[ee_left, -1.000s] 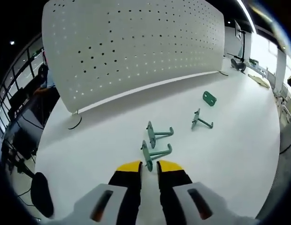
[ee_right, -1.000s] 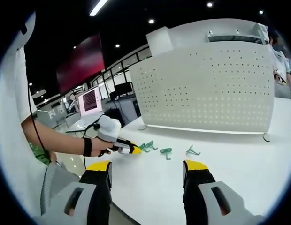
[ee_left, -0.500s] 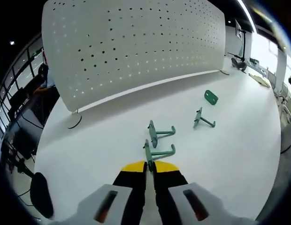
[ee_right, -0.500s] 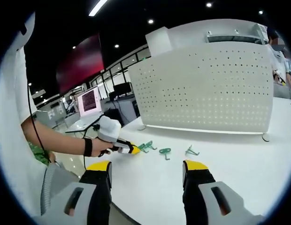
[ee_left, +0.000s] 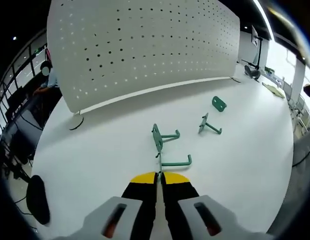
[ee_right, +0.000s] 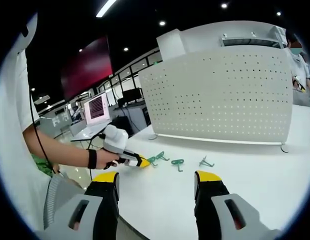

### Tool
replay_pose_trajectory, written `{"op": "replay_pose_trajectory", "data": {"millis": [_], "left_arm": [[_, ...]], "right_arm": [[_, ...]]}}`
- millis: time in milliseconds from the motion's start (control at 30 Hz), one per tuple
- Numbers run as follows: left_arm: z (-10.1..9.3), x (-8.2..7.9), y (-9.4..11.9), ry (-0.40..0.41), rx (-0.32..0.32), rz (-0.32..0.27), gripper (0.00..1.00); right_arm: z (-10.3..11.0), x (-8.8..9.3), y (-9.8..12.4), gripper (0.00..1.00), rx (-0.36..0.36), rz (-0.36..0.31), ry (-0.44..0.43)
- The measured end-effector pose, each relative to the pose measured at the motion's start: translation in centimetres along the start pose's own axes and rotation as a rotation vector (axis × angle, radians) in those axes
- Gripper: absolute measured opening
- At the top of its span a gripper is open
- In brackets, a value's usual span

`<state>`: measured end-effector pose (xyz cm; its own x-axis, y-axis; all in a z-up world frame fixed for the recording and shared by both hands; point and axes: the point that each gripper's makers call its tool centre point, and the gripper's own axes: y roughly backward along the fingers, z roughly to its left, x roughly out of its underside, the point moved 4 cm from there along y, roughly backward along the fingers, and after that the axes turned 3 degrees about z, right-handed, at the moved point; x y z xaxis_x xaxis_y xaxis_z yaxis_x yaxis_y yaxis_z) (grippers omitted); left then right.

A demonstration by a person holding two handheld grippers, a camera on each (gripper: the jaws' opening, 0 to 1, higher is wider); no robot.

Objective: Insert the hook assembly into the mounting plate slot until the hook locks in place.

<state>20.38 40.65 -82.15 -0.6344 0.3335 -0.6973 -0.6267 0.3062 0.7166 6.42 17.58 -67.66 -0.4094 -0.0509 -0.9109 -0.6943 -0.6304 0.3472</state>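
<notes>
My left gripper (ee_left: 158, 176) is shut on the flat base of a green hook (ee_left: 175, 163), whose rod points right just above the white table (ee_left: 95, 150). A second green hook (ee_left: 158, 137) lies right behind it. A third hook (ee_left: 207, 125) and a small green plate (ee_left: 219, 103) lie farther right. In the right gripper view, the left gripper (ee_right: 140, 161) holds the hook (ee_right: 152, 160) at the table's left, with further green pieces (ee_right: 176, 162) beside it. My right gripper (ee_right: 157, 182) hangs open, well short of them, with nothing between its fingers.
A large white perforated panel (ee_left: 145, 45) stands upright along the back of the table, also seen as the panel (ee_right: 220, 95) in the right gripper view. A person's forearm (ee_right: 60, 150) reaches in from the left. Desks and screens (ee_right: 95, 107) stand beyond the table's left edge.
My left gripper has gone from open around the nearest hook's base to shut on it. The hook now sits turned, rod pointing right. The right gripper has stayed put.
</notes>
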Motion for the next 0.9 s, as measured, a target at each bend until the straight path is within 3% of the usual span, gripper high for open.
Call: {"op": "replay_pose_trajectory", "data": {"millis": [333, 900], "left_arm": [[-1.1, 0.4, 1.8, 0.049, 0.031, -0.035, 0.04], [-2.9, 0.3, 4.4, 0.060, 0.056, -0.082, 0.04]], "right_arm": [[0.4, -0.1, -0.1, 0.61, -0.021, -0.007, 0.004], [1.0, -0.7, -0.6, 0.60, -0.086, -0.014, 0.023]]}}
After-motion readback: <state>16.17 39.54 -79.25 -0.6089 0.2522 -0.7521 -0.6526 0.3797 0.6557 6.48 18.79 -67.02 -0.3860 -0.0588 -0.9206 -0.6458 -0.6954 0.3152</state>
